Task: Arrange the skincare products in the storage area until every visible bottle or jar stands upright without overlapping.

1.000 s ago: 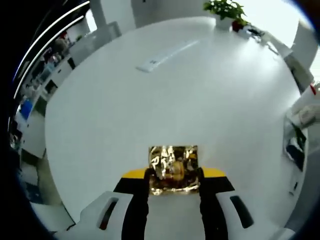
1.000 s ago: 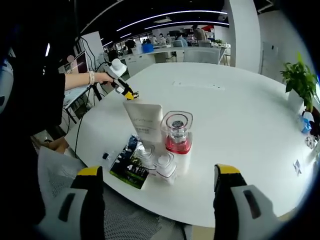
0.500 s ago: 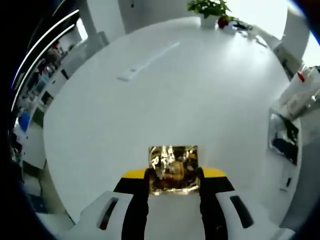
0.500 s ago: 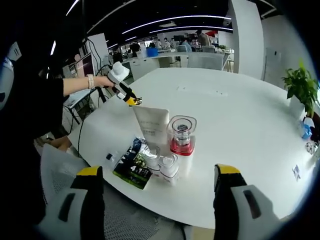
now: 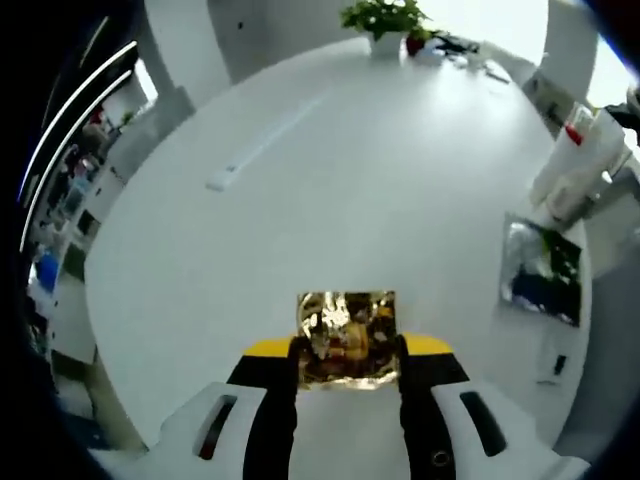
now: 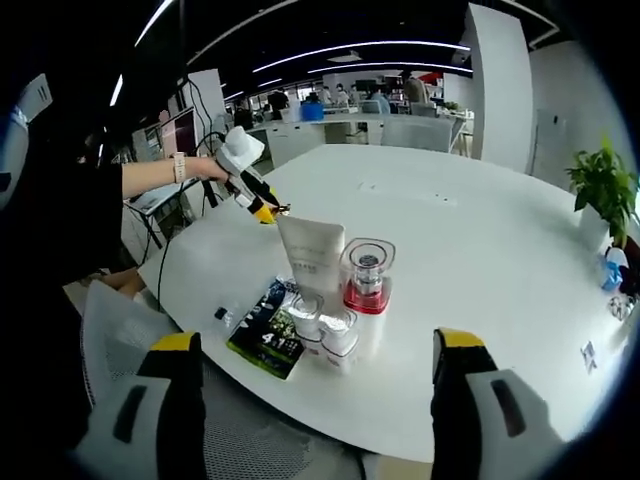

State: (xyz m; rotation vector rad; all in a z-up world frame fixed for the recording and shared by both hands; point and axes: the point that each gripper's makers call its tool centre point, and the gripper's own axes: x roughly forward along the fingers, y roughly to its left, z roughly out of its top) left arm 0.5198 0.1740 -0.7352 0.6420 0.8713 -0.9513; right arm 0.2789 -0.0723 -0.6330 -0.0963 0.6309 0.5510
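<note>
My left gripper [image 5: 348,345] clamps a gold box [image 5: 347,338] above the bench [image 5: 330,190]; the other products, around the white tube [image 6: 312,257], lie to its right. My right gripper [image 6: 320,345] hangs wide open.

You see the tube [image 6: 313,250] on the tabletop [image 6: 480,260]: bottle [image 6: 367,275] just right, jars [image 6: 322,318] in front, sachet [image 6: 262,328] front-left.

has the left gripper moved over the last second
Yes. In the right gripper view the left gripper, holding the gold packet, has shifted right, closer to the white tube.
</note>
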